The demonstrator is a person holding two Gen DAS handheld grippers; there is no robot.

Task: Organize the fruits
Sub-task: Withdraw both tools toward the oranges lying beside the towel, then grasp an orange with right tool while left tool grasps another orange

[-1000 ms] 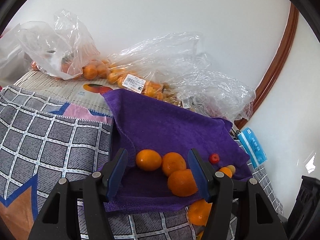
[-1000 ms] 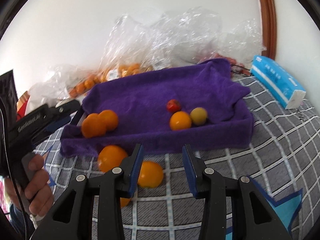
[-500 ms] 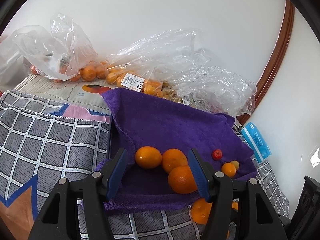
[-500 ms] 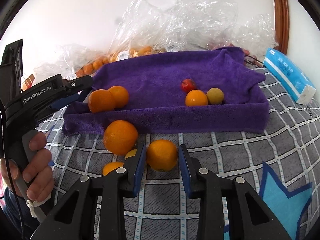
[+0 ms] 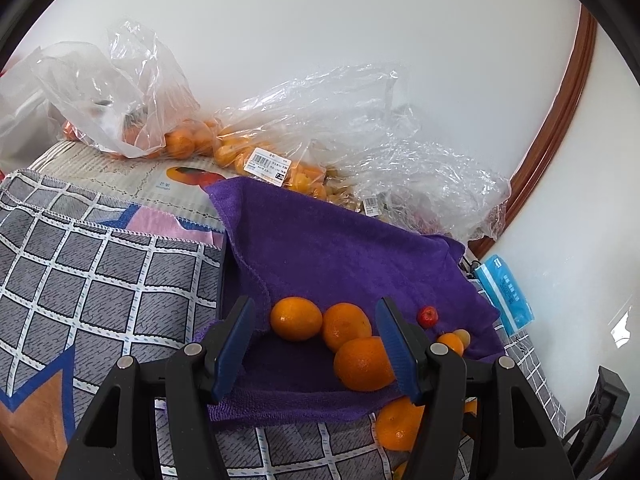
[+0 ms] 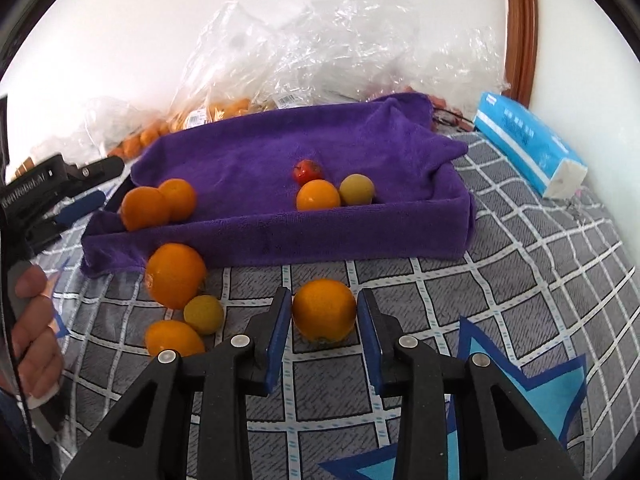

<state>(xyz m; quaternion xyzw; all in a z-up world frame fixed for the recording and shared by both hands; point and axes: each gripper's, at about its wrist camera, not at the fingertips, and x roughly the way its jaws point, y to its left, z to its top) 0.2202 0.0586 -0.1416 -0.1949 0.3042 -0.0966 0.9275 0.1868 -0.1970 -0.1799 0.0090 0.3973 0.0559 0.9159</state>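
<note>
A tray lined with a purple towel point(image 6: 256, 236) point(image 5: 340, 256) holds several oranges point(image 5: 296, 318), a small red fruit point(image 6: 306, 171) and a yellowish fruit point(image 6: 357, 189). My right gripper point(image 6: 324, 322) is shut on an orange point(image 6: 324, 310) just above the checked cloth in front of the tray. Beside it lie a big orange point(image 6: 175, 274), a small yellow-green fruit point(image 6: 203, 314) and another orange point(image 6: 173, 338). My left gripper point(image 5: 316, 344) is open and empty over the tray's left end, near three oranges.
Clear plastic bags of oranges point(image 5: 192, 142) and crumpled plastic point(image 6: 340, 52) lie behind the tray by the wall. A blue tissue pack point(image 6: 528, 144) lies right of the tray. The checked grey cloth point(image 6: 520, 280) covers the surface. A wooden frame point(image 5: 560, 120) runs at the right.
My right gripper has moved forward around the loose orange and closed on it. My left gripper has stayed open over the tray with only a small shift.
</note>
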